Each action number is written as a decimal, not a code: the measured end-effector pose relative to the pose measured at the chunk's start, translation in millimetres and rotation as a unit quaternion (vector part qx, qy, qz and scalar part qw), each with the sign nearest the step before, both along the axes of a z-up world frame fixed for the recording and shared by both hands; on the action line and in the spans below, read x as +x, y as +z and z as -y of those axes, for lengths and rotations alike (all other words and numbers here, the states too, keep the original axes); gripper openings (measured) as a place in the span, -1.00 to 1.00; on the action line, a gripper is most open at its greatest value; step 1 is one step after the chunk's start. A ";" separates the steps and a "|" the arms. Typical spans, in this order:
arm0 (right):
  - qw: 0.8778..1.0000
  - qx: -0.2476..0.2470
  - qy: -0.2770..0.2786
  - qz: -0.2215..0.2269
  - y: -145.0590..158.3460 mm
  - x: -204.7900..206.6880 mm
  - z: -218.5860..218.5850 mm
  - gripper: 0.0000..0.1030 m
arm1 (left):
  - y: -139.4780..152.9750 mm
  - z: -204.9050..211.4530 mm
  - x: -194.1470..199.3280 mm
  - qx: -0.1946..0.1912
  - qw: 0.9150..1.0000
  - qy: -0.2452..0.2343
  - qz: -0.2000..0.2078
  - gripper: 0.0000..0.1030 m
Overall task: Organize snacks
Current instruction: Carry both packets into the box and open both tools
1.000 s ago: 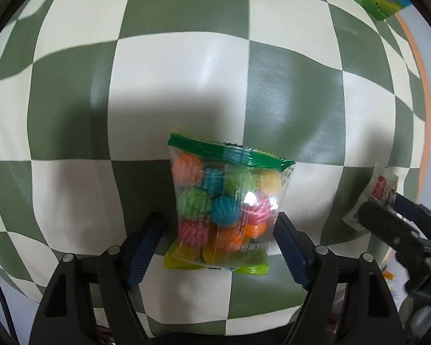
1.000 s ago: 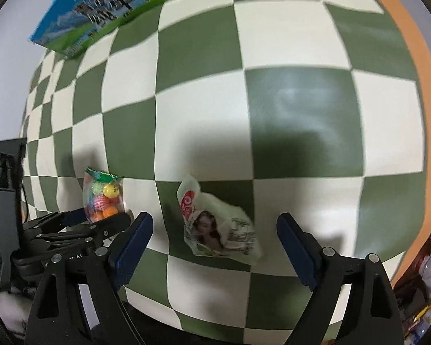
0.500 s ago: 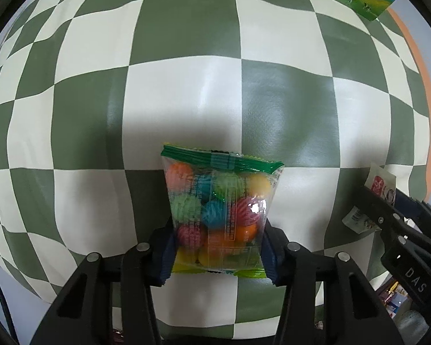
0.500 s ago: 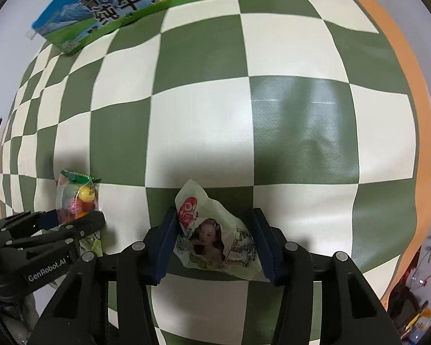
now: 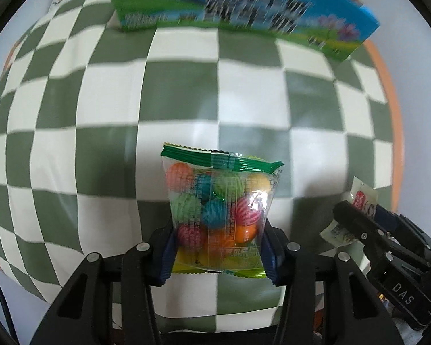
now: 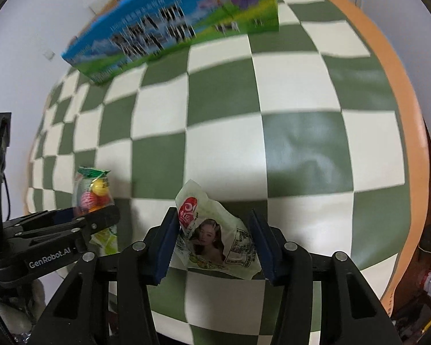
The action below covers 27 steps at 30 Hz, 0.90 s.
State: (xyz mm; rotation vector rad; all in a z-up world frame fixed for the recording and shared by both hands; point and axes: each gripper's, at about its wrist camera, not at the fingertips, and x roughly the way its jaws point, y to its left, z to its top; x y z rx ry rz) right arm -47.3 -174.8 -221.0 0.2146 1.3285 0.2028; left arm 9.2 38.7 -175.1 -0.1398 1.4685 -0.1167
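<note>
Both tongs are clenching snack packets above the checkered cloth (image 5: 106, 149). On the left side, the left gripper (image 5: 218, 250) is pinching a clear candy bag (image 5: 219, 211) by its lower half, blue pads pressing in from either side. That bag is standing upright between the jaws, green sealed strip on top, and it is holding round sweets in orange, green, teal, pink and yellow. Next to it, the right gripper (image 6: 215, 244) is squeezing a crumpled white packet (image 6: 215, 235) with a red logo and a woman's face printed on it; what is inside that wrapper I cannot tell. Each tong is showing at the edge of the other's camera, so the two are sitting near each other, the white packet to the right of the candy bag. Beyond the candy bag, at the far end of the cloth, a blue-and-green carton (image 6: 172, 26) is standing, blurred, printed with meadow, flowers and large characters. An orange rim (image 6: 399, 109) is running along the cloth's right edge.
</note>
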 end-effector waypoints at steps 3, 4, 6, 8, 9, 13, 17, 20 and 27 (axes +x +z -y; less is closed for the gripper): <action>1.000 0.015 -0.005 0.021 25.7 6.0 4.0 0.02 | 22.4 0.8 11.9 -0.014 1.000 -0.002 0.021 -0.10; 0.999 0.019 -0.007 0.032 35.6 9.3 4.6 0.02 | 29.7 1.2 16.5 -0.018 0.999 -0.002 0.027 -0.10; 0.999 0.026 -0.010 0.047 49.4 17.9 0.5 0.02 | 41.9 3.4 23.3 -0.030 0.999 0.000 0.039 -0.10; 0.997 0.034 -0.010 0.067 66.8 27.2 -3.3 0.02 | 43.6 9.9 21.4 -0.036 0.998 -0.003 0.057 -0.10; 0.997 0.036 -0.009 0.075 75.0 32.5 -4.8 0.02 | 49.3 10.8 25.0 -0.037 0.997 -0.004 0.066 -0.10; 0.992 0.045 -0.005 0.114 110.5 58.5 -7.0 0.02 | 77.5 13.4 56.4 -0.054 0.994 -0.005 0.090 -0.10; 0.988 0.048 0.004 0.147 142.1 90.0 -8.4 0.02 | 90.3 10.3 86.4 -0.061 0.991 -0.009 0.116 -0.10; 0.985 0.049 0.008 0.163 157.9 115.0 -10.6 0.02 | 105.4 10.4 117.7 -0.059 0.990 -0.014 0.130 -0.10; 0.983 0.044 0.015 0.176 179.4 195.9 -13.6 0.02 | 127.9 6.8 203.6 -0.036 0.988 -0.022 0.149 -0.10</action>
